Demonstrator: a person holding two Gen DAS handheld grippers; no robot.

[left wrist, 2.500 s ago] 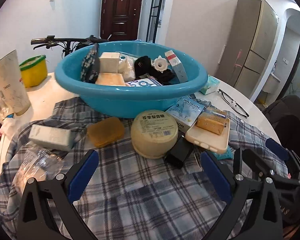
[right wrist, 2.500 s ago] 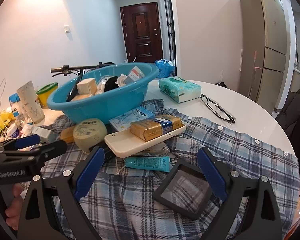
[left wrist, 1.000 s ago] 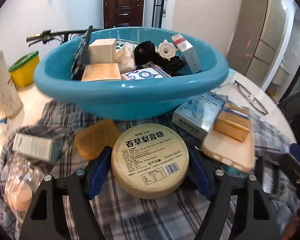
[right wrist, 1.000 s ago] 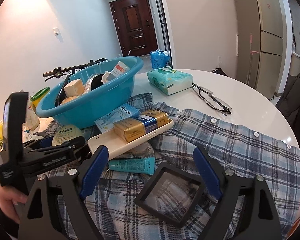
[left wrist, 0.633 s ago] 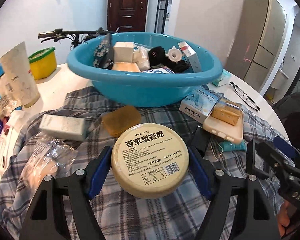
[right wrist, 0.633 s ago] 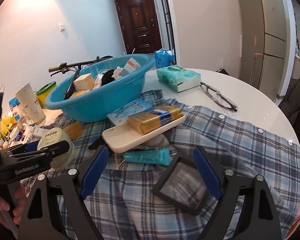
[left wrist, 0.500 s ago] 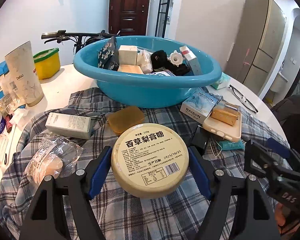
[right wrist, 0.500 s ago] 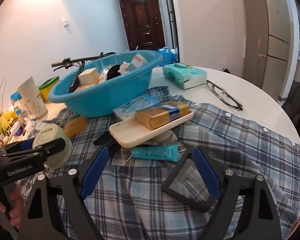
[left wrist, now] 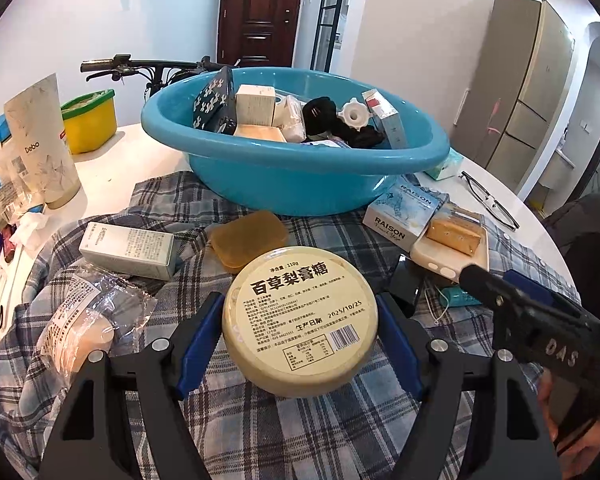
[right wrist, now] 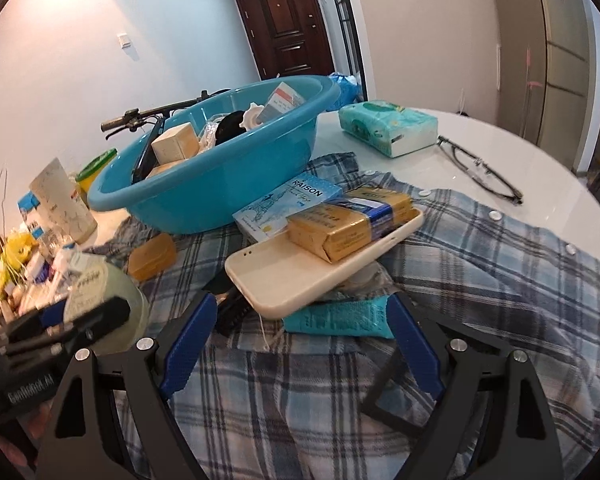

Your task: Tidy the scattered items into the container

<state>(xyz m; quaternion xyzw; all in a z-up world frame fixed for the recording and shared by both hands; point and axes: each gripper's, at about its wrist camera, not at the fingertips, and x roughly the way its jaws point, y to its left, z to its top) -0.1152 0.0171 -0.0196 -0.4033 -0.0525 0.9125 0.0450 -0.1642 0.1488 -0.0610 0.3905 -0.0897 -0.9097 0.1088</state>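
Left wrist view
- Left tongs (left wrist: 300, 336): pinching the round cream tin (left wrist: 300, 322) by its sides, blue pads against the rim, label up, above the plaid shirt (left wrist: 260, 432).
- Basin (left wrist: 296, 178): blue, beyond the tin on the white table (left wrist: 112, 188); already holding a spotted dark case, a pale box, a white knob, black cloth and a red-and-white carton.
- Loose items on the shirt: amber soap case (left wrist: 247, 238) just ahead of the tin; grey-green carton (left wrist: 128, 249) and a clear food packet (left wrist: 80, 320) to the left.
- Right of the basin: RAISON box (left wrist: 404, 214) touching the basin wall, cream phone case (left wrist: 450, 254) with a gold bar (left wrist: 454, 234) lying on it; glasses (left wrist: 488, 200) further off on bare table.
- Right tongs: one black finger in view at lower right, a hand (left wrist: 572, 436) on the handle.

Right wrist view
- Right tongs (right wrist: 300, 336): spread wide, nothing between the pads; low over the shirt (right wrist: 480, 280), pointing at the teal tube (right wrist: 340, 320).
- Tube: partly under the near end of the phone case (right wrist: 300, 272).
- Black square frame (right wrist: 392, 400): on the shirt beside the right pad.
- Basin (right wrist: 220, 184): behind the pile, to the left.
- Tissue pack (right wrist: 388, 128): on bare table beyond the shirt.
- Left tongs and tin (right wrist: 112, 304): blurred at the left edge.
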